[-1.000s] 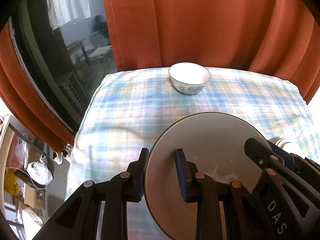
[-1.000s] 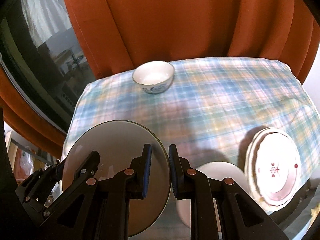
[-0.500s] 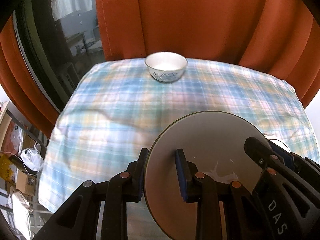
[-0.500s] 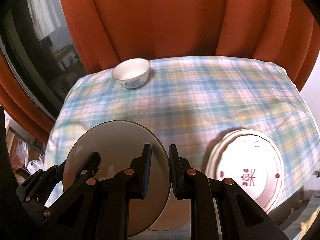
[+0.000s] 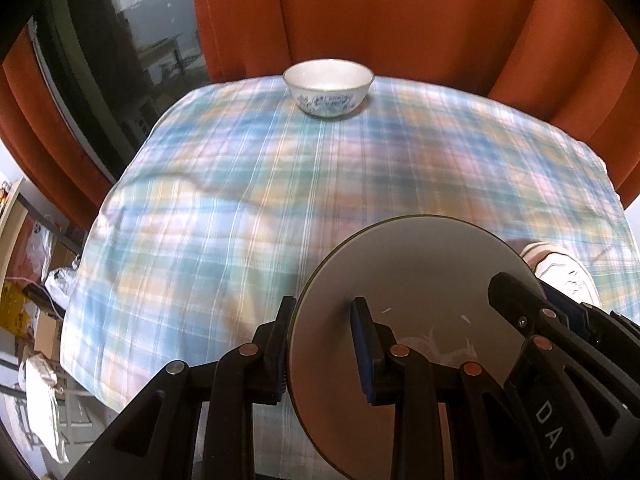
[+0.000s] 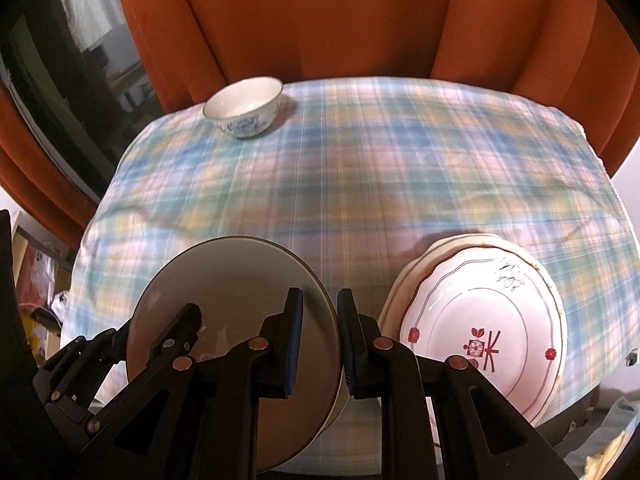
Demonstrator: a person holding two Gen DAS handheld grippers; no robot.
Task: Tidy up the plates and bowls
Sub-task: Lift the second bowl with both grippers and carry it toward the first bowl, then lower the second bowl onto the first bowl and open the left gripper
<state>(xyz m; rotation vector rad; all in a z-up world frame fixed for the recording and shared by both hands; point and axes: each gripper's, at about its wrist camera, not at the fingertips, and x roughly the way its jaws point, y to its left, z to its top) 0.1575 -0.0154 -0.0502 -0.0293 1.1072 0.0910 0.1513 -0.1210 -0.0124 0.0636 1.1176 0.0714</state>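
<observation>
A plain grey plate [image 5: 420, 280] with a dark rim hangs over the near edge of the table, held from both sides. My left gripper [image 5: 322, 350] is shut on its left rim. On the opposite rim my right gripper [image 6: 320, 344] is shut; its black fingers [image 5: 520, 320] show at the right of the left wrist view. In the right wrist view the same grey plate [image 6: 224, 292] sits left of centre. A white bowl [image 5: 328, 86] with blue flowers stands at the table's far edge. A stack of white patterned plates [image 6: 480, 320] lies at the near right.
A blue, green and orange plaid cloth [image 6: 380, 168] covers the table, with bare cloth between the bowl and the plates. Orange curtains [image 5: 380, 12] hang behind it. A dark window [image 5: 100, 60] is at the left. Boxes and bags [image 5: 36, 320] clutter the floor at the left.
Both grippers have carried the grey plate sideways and lower over the table. The bowl has shifted left in both views, and the plate stack has come much further into the right wrist view.
</observation>
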